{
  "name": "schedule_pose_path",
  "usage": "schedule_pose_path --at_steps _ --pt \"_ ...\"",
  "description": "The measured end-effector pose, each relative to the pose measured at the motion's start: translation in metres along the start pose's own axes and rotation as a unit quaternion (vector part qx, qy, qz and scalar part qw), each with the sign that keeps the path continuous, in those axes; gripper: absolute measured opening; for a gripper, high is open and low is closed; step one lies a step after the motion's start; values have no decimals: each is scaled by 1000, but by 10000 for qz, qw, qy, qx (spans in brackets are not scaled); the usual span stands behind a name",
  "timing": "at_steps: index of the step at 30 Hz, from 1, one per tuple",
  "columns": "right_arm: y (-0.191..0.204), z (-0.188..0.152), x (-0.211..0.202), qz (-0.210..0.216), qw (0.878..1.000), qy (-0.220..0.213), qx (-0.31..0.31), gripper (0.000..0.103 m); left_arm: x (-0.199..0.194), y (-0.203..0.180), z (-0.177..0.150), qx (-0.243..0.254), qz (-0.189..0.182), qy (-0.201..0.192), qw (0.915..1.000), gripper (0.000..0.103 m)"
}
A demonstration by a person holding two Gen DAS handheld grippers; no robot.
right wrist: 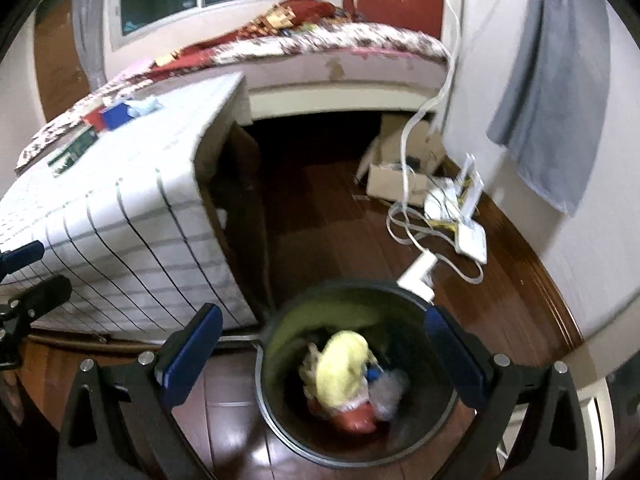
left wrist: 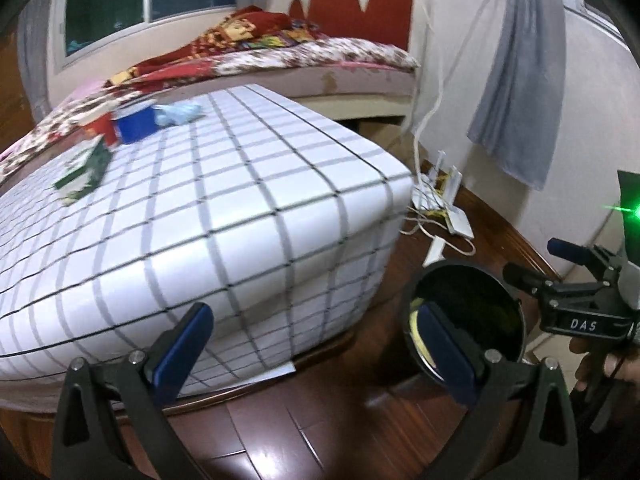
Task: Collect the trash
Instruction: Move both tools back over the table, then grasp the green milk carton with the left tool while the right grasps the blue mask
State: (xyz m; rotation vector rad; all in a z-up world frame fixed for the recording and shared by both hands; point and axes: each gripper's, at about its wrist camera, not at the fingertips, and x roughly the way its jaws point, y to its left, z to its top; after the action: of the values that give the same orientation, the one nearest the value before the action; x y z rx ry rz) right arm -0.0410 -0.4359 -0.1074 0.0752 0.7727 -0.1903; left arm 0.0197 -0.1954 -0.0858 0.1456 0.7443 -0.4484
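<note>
A black round bin [right wrist: 262,384] stands on the wood floor and holds a yellow crumpled wad [right wrist: 344,368], a red piece and clear plastic. My right gripper [right wrist: 324,354] hangs open right above it, with nothing between its pads. My left gripper [left wrist: 320,346] is open and empty at the near corner of the checked-cloth table [left wrist: 240,220], with the bin [left wrist: 472,312] to its right. At the table's far end lie a blue box [left wrist: 134,124], a red item [left wrist: 102,128], a light blue crumpled wad [left wrist: 178,114] and a green packet [left wrist: 82,168].
A bed with patterned bedding [left wrist: 320,52] runs behind the table. White power strips and tangled cables [right wrist: 456,216] lie on the floor by the wall, near a cardboard box [right wrist: 400,176]. A grey cloth [right wrist: 552,100] hangs on the wall. A hand [left wrist: 600,364] holds the right gripper.
</note>
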Motion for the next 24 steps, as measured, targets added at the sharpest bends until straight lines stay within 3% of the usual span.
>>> schedule_pose_path --at_steps 6,13,21,24 --pt "36 23 -9 216 9976 -639 -174 102 -20 43 6 -349 383 -238 9984 102" --pt "82 56 -7 613 9933 -893 -412 102 -31 100 19 -633 1004 -406 9921 102" --pt "156 128 17 1205 9862 -751 -850 102 -13 170 61 -974 1565 -435 9819 102" --pt "190 156 41 1406 9811 -342 -1287 102 4 187 79 -990 1666 -387 9803 102"
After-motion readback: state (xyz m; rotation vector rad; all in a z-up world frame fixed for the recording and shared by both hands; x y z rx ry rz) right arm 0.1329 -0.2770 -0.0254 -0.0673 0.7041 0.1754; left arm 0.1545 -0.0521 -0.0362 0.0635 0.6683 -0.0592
